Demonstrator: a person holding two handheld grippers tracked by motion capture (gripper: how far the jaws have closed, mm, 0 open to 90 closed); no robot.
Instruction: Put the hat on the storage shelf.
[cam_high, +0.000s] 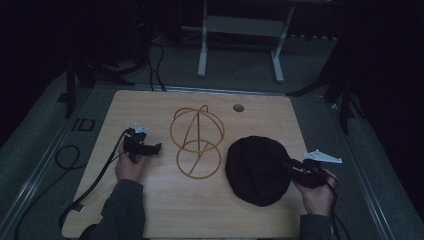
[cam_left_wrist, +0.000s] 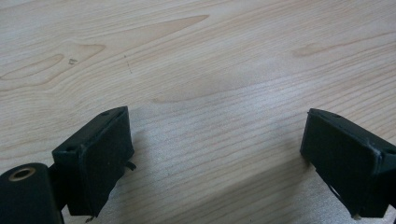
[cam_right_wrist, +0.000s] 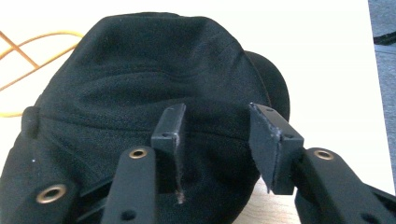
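Observation:
A black cap (cam_high: 255, 170) lies on the right half of the wooden table (cam_high: 165, 200). My right gripper (cam_high: 289, 164) is at the cap's right edge. In the right gripper view its jaws (cam_right_wrist: 219, 128) stand apart, open, over the black cap (cam_right_wrist: 154, 70), whose fabric shows in the gap, unpinched. A golden wire hat stand (cam_high: 197, 142) sits at the table's middle, and a bit of its wire (cam_right_wrist: 63, 33) shows beyond the cap. My left gripper (cam_high: 159, 147) is left of the stand, pointing toward it. Its jaws (cam_left_wrist: 215, 144) are wide open over bare wood (cam_left_wrist: 187, 56).
A round cable hole (cam_high: 238, 107) sits near the table's far edge. Behind the table stands a white metal frame (cam_high: 202, 50) on the floor. Black cables (cam_high: 70, 155) trail off the table's left side. The surroundings are dark.

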